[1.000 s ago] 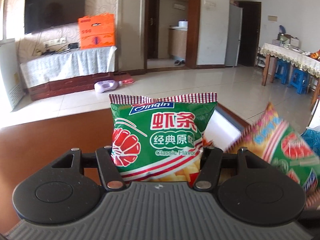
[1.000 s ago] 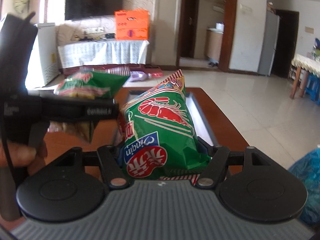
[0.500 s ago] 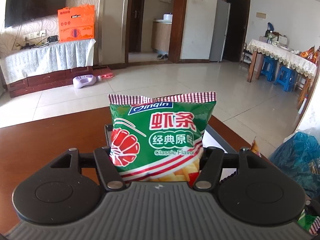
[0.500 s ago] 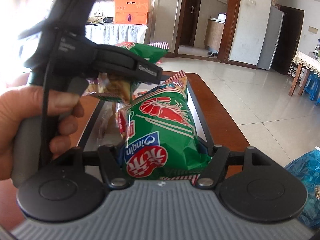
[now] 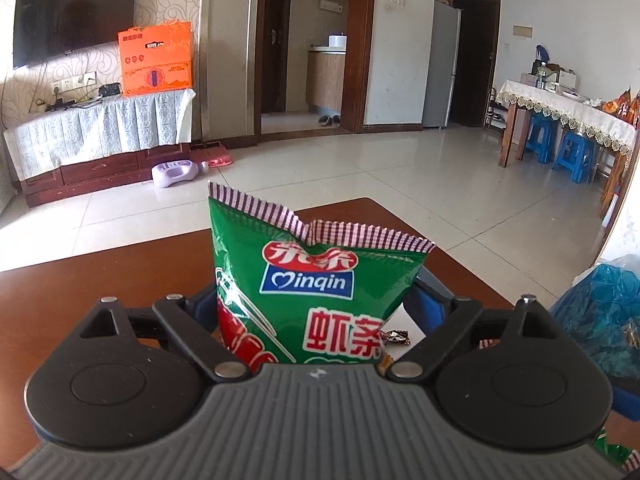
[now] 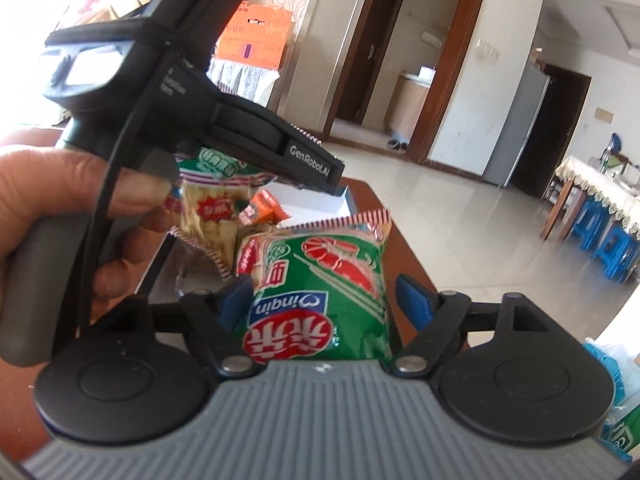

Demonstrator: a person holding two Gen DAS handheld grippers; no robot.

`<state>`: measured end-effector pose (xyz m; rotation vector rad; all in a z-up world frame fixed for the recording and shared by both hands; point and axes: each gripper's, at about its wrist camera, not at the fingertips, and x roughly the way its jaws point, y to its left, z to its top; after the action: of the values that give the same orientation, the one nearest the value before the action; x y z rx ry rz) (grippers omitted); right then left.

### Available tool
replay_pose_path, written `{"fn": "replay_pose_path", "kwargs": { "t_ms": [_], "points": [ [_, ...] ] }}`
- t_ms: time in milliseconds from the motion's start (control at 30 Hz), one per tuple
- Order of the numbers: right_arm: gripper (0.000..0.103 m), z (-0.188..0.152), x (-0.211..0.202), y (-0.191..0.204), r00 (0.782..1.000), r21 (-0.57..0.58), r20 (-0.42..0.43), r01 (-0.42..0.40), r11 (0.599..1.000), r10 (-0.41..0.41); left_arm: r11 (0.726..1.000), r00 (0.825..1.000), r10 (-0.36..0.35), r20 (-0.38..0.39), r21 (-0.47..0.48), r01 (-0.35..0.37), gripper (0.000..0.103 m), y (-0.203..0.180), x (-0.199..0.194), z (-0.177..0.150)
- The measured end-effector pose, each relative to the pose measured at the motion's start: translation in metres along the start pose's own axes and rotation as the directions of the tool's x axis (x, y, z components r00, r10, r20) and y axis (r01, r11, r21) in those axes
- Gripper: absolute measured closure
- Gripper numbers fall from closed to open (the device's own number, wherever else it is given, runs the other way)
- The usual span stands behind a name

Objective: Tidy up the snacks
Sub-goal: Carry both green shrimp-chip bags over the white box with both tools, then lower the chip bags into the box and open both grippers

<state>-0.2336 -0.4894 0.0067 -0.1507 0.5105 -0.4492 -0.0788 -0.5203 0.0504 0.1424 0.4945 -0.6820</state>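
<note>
In the left wrist view a green shrimp-chip bag (image 5: 316,292) stands between the spread jaws of my left gripper (image 5: 316,308), slid lower than before. In the right wrist view a second green shrimp-chip bag (image 6: 320,292) lies between the parted jaws of my right gripper (image 6: 320,296), with a gap at its right side. The left gripper (image 6: 224,136) and the hand holding it show there at upper left, above a white tray (image 6: 320,204) that holds several snack packs (image 6: 212,216).
The brown wooden table (image 5: 100,280) lies under both grippers. A blue plastic bag (image 5: 600,320) sits at the right. A small dark candy (image 5: 394,336) lies on the tray. Far off are a TV stand, a dining table and blue stools.
Both grippers' jaws have opened wider. The left bag has dropped lower between the left fingers. The right bag has tipped forward toward the tray. The left gripper moved over the tray.
</note>
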Motion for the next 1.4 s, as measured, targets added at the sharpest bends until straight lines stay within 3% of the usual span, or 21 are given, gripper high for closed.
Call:
{"fn": "replay_pose_path", "kwargs": {
  "t_ms": [467,533,600,767,933,1233,1400],
  "points": [
    [0.021,0.001,-0.053,-0.017,0.992,0.059,0.122,0.031,0.998,-0.038,1.000,1.000,-0.001,0.006,-0.013,0.001,0.010,0.007,-0.030,-0.003],
    [0.030,0.003,-0.061,-0.021,0.985,0.085,0.163,0.045,0.995,-0.058,1.000,1.000,-0.005,0.007,-0.017,0.005,0.010,0.009,-0.033,-0.003],
    [0.032,0.004,-0.066,-0.021,0.981,0.090,0.181,0.056,0.994,-0.071,1.000,1.000,-0.005,0.007,-0.011,0.005,0.010,0.008,-0.035,-0.004],
    [0.038,0.002,-0.058,-0.017,0.986,0.041,0.115,0.115,0.993,-0.119,1.000,1.000,0.004,0.003,-0.016,-0.004,0.010,0.015,-0.038,-0.004],
    [0.038,-0.002,-0.038,-0.021,0.993,0.008,0.019,0.121,0.993,-0.121,1.000,1.000,-0.001,0.002,-0.018,0.001,0.010,0.018,-0.041,-0.003],
    [0.038,-0.005,-0.021,-0.011,0.993,-0.026,0.022,0.118,0.993,-0.117,1.000,1.000,-0.001,-0.004,-0.002,0.001,0.010,0.014,-0.044,-0.002],
    [0.037,-0.005,-0.023,-0.010,0.992,-0.016,0.030,0.123,0.992,-0.122,0.999,0.999,0.045,-0.008,0.012,-0.045,0.010,0.014,-0.048,-0.001]
  ]
}}
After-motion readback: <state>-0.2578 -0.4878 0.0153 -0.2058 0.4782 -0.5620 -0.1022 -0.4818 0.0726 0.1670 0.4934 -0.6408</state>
